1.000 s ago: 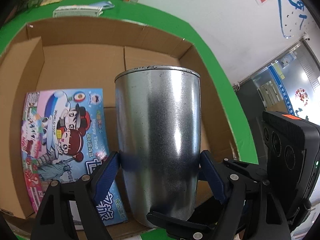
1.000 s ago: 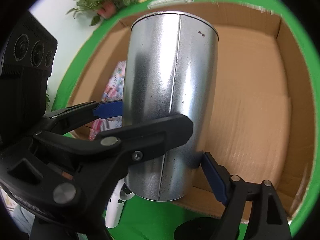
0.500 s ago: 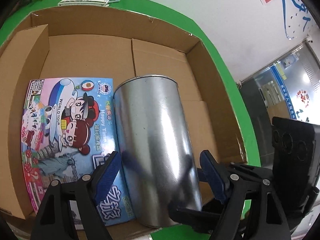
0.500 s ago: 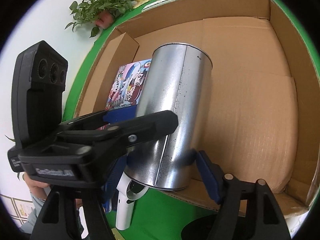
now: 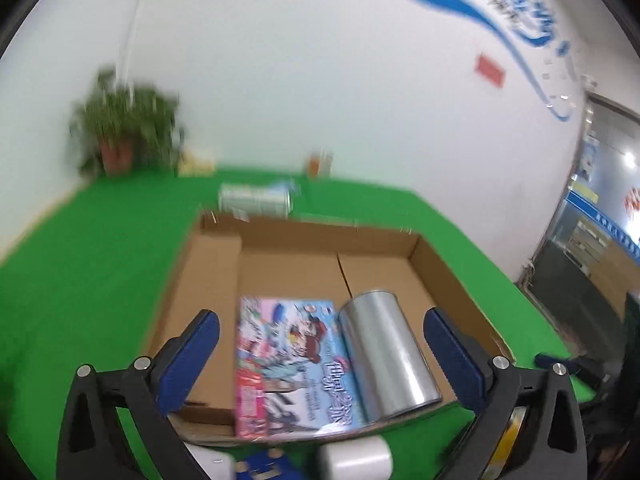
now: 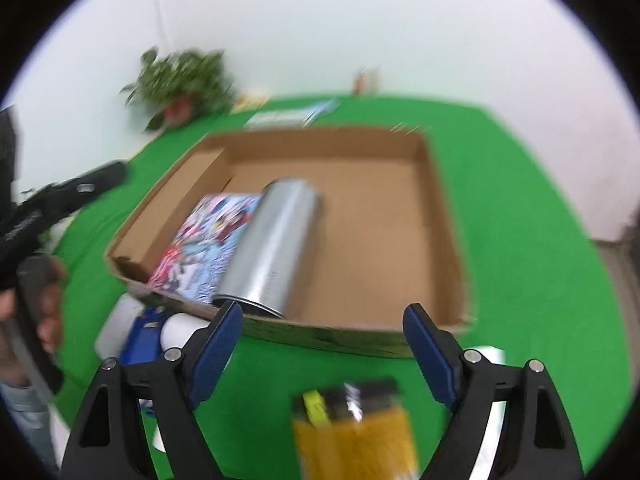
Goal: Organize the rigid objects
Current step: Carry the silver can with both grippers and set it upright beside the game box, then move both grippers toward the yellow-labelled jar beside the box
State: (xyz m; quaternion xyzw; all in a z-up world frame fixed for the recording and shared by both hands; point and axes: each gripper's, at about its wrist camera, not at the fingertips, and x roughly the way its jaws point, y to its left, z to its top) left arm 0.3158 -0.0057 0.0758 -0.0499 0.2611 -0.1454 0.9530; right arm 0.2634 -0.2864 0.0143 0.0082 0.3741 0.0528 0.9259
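Your metal can (image 5: 386, 354) lies on its side in the cardboard box (image 5: 216, 276), touching the picture book (image 5: 290, 364). Both claws, left (image 5: 322, 354) and right (image 6: 322, 350), are opening wide, gripping nothing. Only your right view shows the yellow packet (image 6: 354, 432) on the green desk (image 6: 520, 216).

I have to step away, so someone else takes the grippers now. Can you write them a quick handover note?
Left gripper: jaws opening, nothing between them.
Right gripper: jaws opening, nothing between them.
In the shallow cardboard box: the colourful cartoon-printed flat box lies flat, and the shiny metal cylinder can lies on its side right beside it.
Done: those two are packed.
Left: on the green table in front of the box, a yellow and black packet, a white roll, a blue item, too blurred to identify. The packet sits closest to the right gripper.
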